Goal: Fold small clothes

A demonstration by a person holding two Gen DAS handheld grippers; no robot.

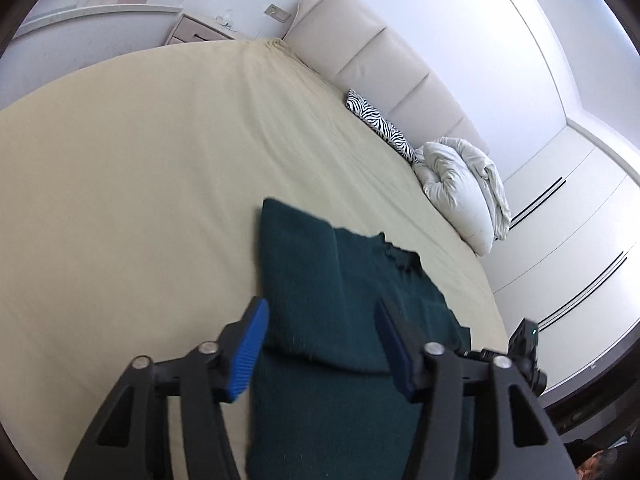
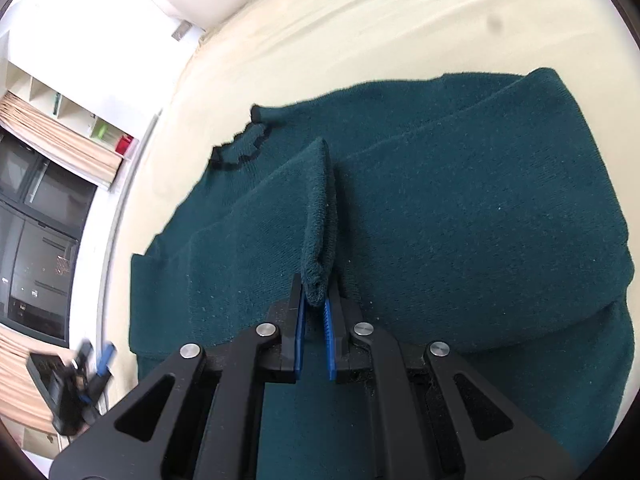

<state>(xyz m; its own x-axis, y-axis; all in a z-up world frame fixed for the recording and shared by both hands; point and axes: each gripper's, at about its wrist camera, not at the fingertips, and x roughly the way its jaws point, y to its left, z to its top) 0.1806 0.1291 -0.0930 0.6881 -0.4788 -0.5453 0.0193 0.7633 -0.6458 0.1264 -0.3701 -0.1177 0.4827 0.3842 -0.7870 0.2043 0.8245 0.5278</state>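
Note:
A dark green knitted sweater (image 1: 332, 280) lies on the cream bed sheet (image 1: 140, 180), partly folded. My left gripper (image 1: 320, 344) is open and hovers above the sweater's near part, with nothing between its blue pads. In the right wrist view the sweater (image 2: 460, 200) fills the frame, its collar (image 2: 240, 148) at the upper left. My right gripper (image 2: 315, 300) is shut on a sleeve cuff (image 2: 318, 240) of the sweater and holds it raised over the body. The left gripper also shows, blurred, at the lower left of the right wrist view (image 2: 92, 372).
A zebra-print pillow (image 1: 380, 124) and a bunched white duvet (image 1: 460, 184) lie by the padded headboard (image 1: 380, 48). A nightstand (image 1: 200, 30) stands beyond the bed. White wardrobe doors (image 1: 580, 240) stand to the right. A window with curtains (image 2: 40, 184) is beside the bed.

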